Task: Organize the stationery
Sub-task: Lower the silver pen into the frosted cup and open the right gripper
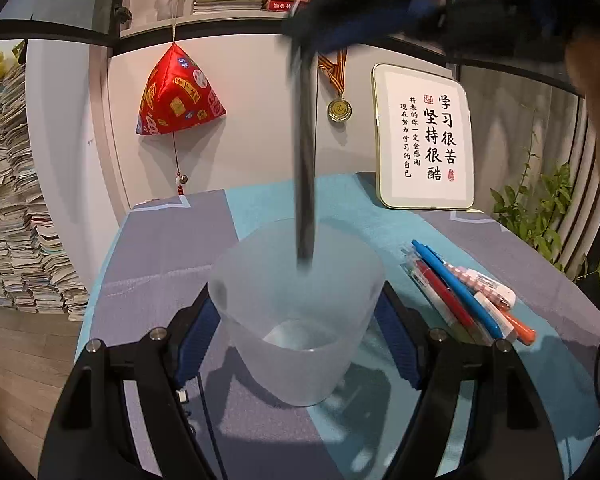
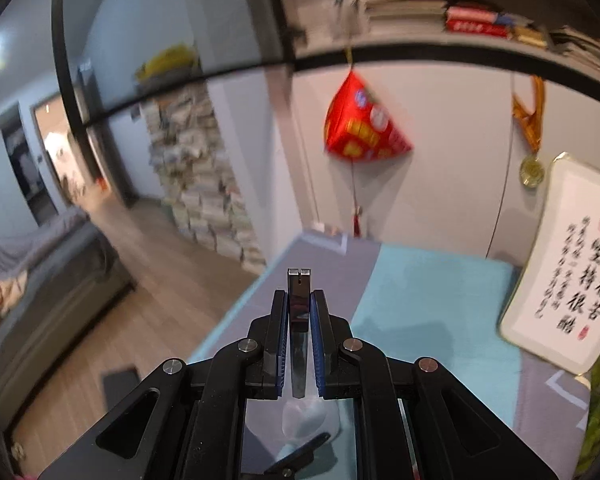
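Covering the table is a grey and teal cloth (image 1: pixel 172 264), and on it a frosted translucent cup (image 1: pixel 296 312) is standing upright, mouth up, between the two blue-padded fingers (image 1: pixel 196 328) of the left gripper (image 1: pixel 296 320); the pads are pressing on its opposite walls, spread as wide as the cup. Above it, the right gripper (image 2: pixel 300 320) is pinching a dark pen (image 2: pixel 299 312), its fingers nearly pressed together with only the pen's barrel between them. In the left wrist view the pen (image 1: pixel 305 152) is hanging almost vertically, long axis up and down, its lower end pointing into the cup's mouth just past the rim. Lying to the right of the cup, near but apart from it, is a bundle of pens (image 1: pixel 460 292), long axes running diagonally across the cloth, blue, red and orange-tipped ones side by side.
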